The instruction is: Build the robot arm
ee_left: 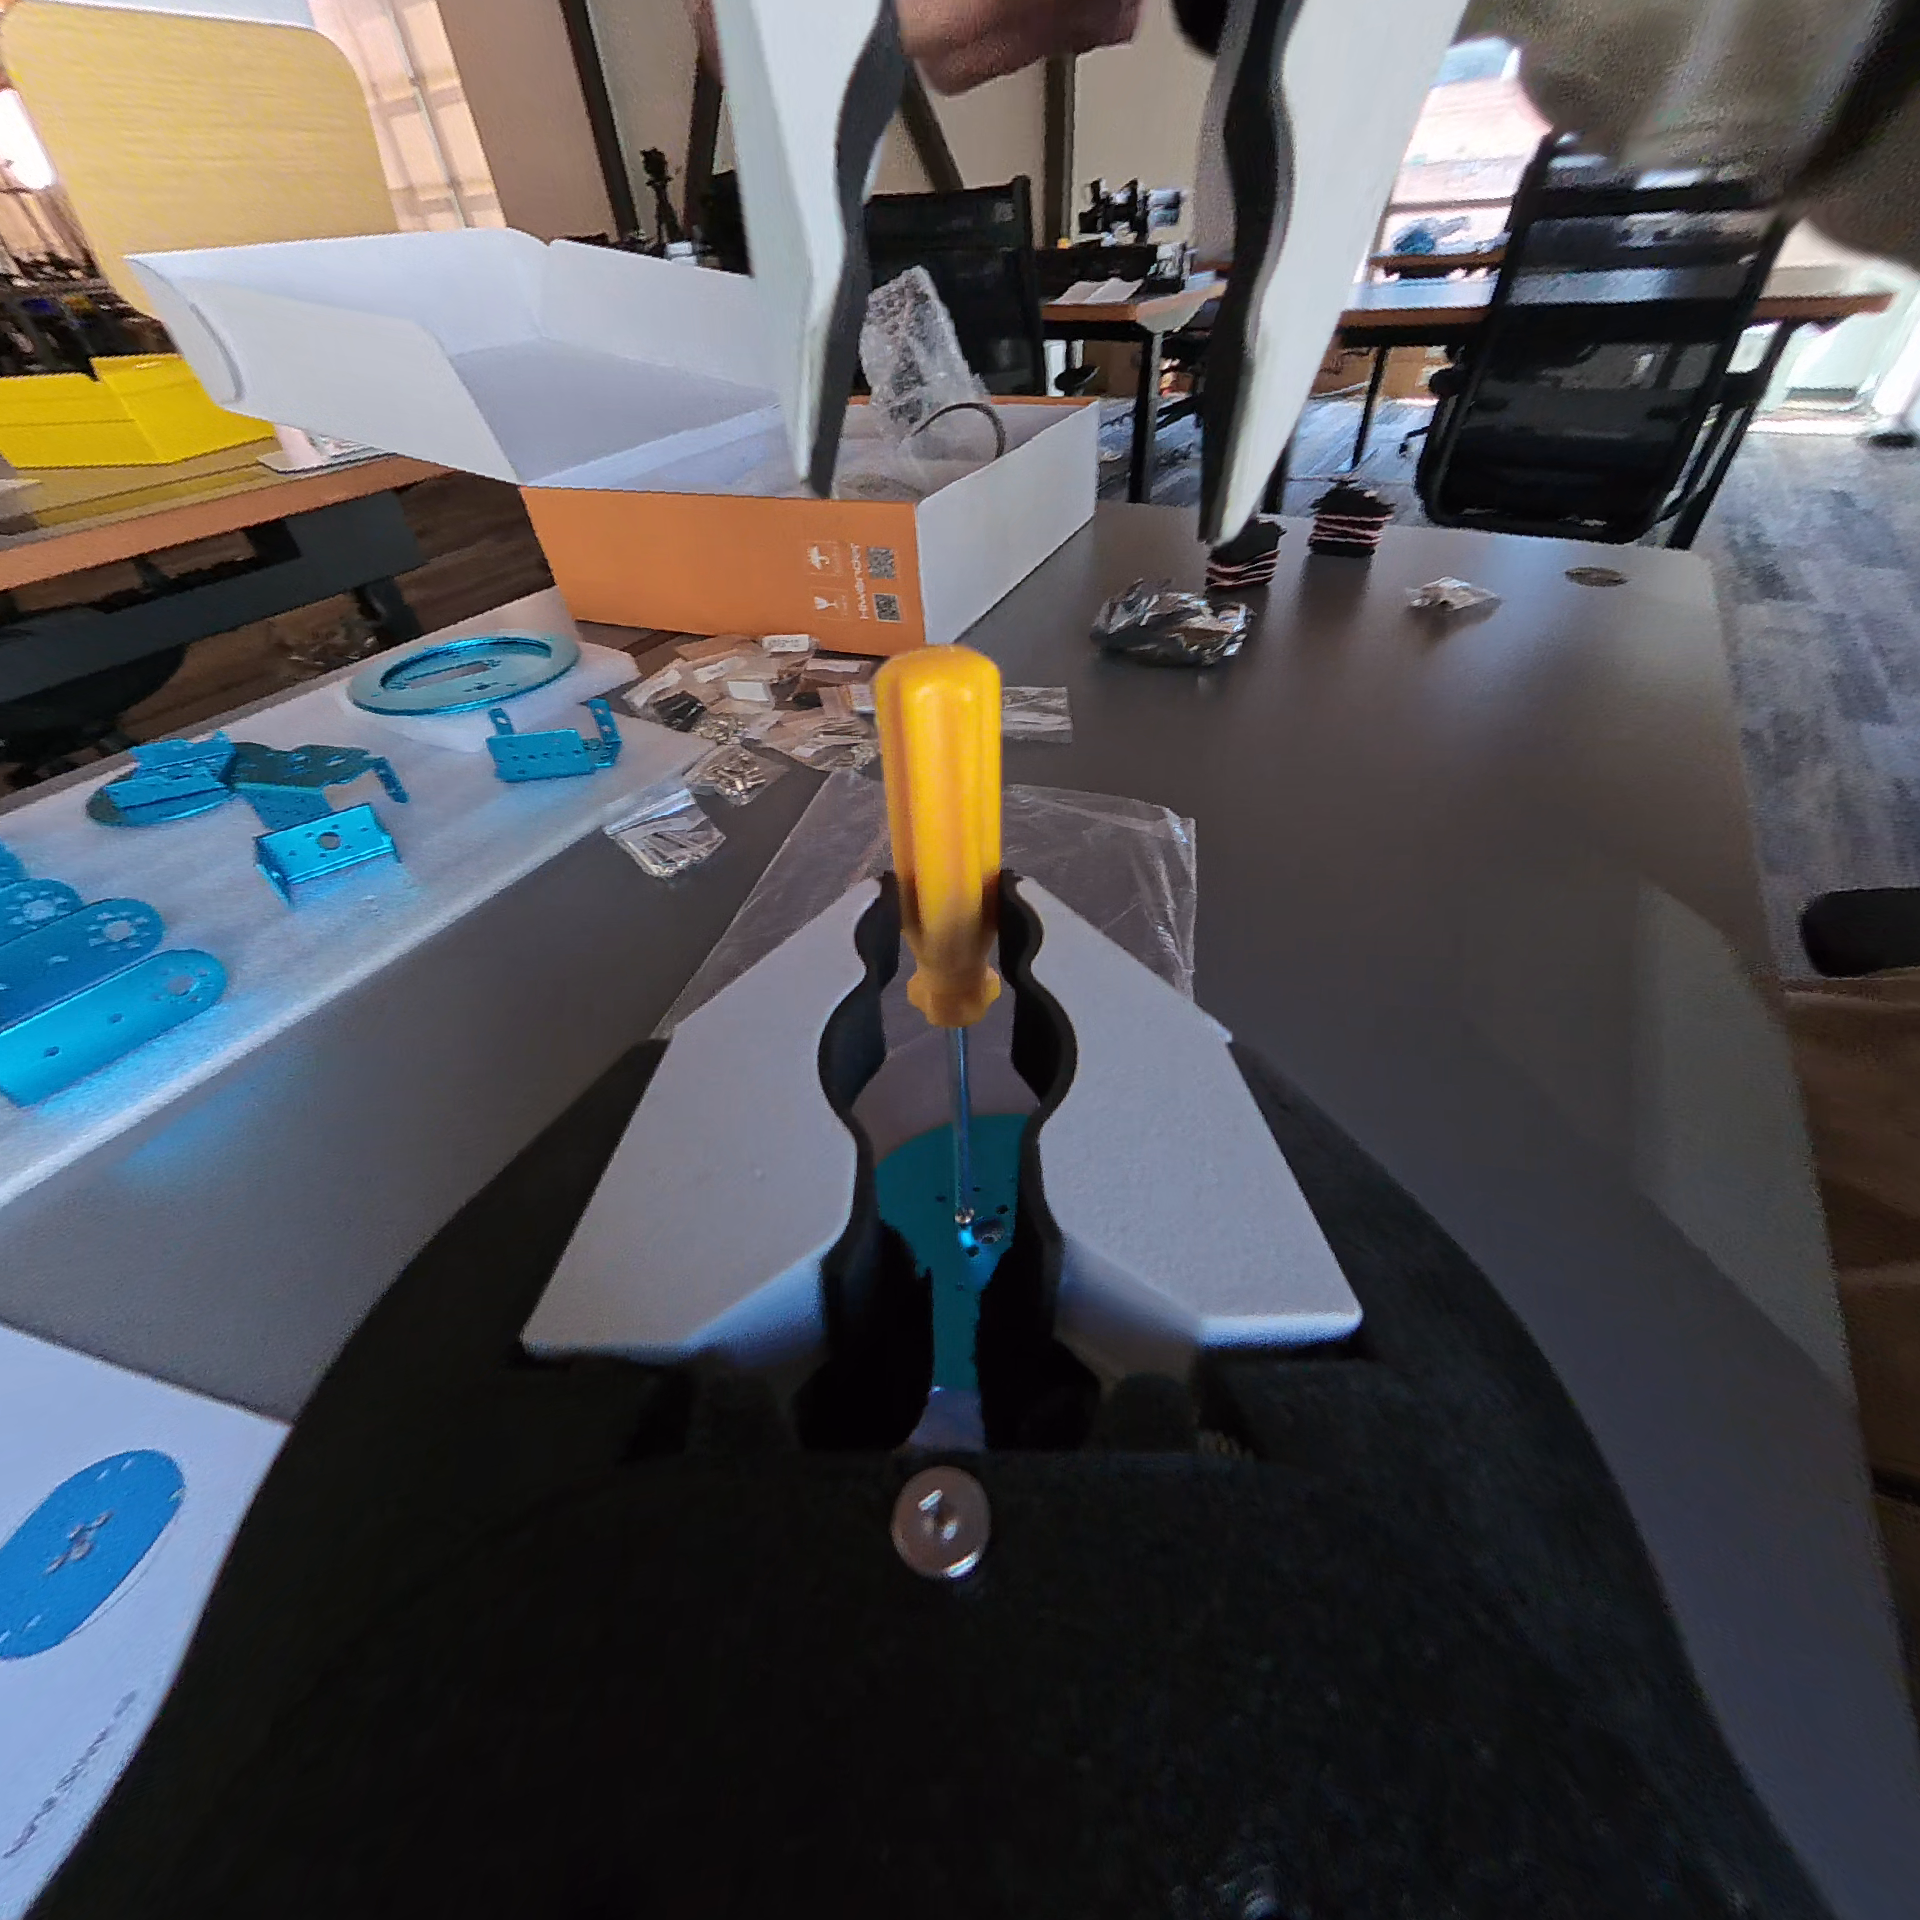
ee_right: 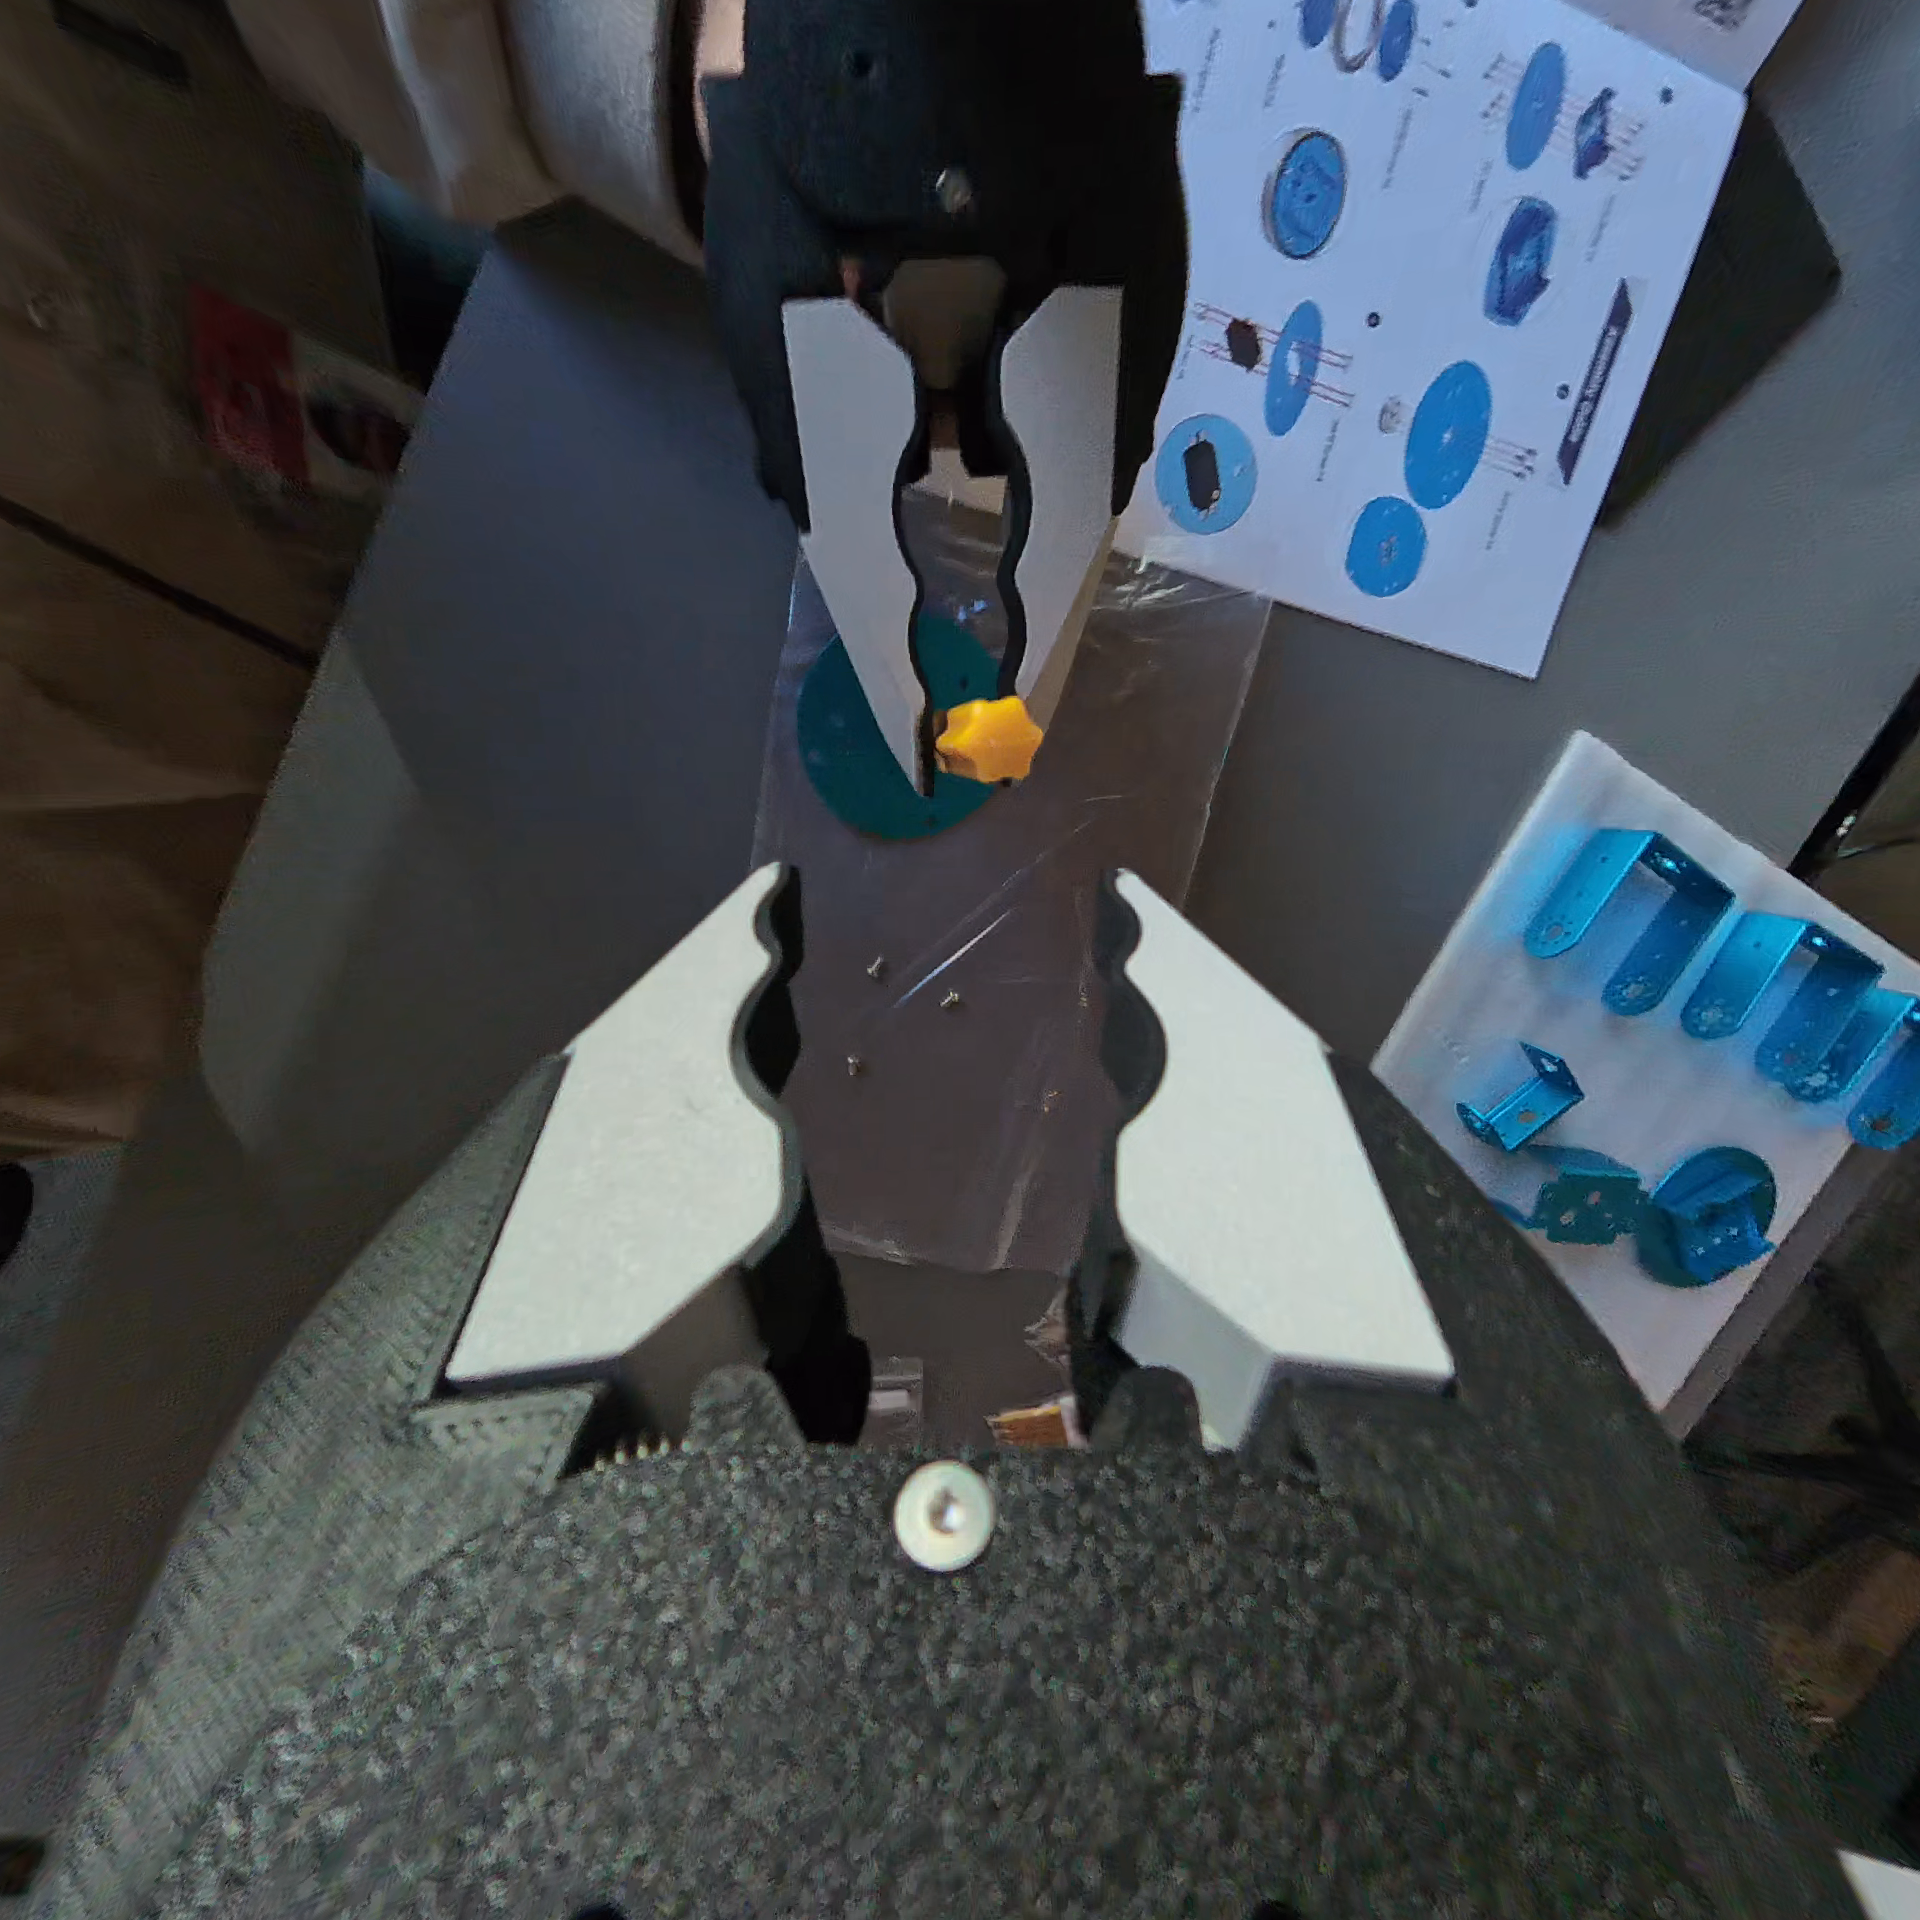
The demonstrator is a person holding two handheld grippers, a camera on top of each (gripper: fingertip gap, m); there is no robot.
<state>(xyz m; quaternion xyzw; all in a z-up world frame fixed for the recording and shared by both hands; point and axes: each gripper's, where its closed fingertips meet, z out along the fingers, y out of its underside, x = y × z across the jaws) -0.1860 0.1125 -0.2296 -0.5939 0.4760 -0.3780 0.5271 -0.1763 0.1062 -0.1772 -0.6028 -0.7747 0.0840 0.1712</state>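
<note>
My left gripper is shut on the yellow handle of a screwdriver and holds it upright. The screwdriver's thin shaft points down onto a round blue metal plate with small holes, and its tip is at a small screw there. My right gripper is open and empty, hanging above a clear plastic sheet with three loose small screws. It shows from below in the left wrist view. The right wrist view looks down on the left gripper, the screwdriver handle and the plate.
An open orange and white box stands at the back of the grey table. Small bags of hardware lie before it. Blue metal brackets lie on white foam at the left. An illustrated sheet lies beside the plate. An office chair stands behind. There is about 6 centimetres between the tips of the two grippers.
</note>
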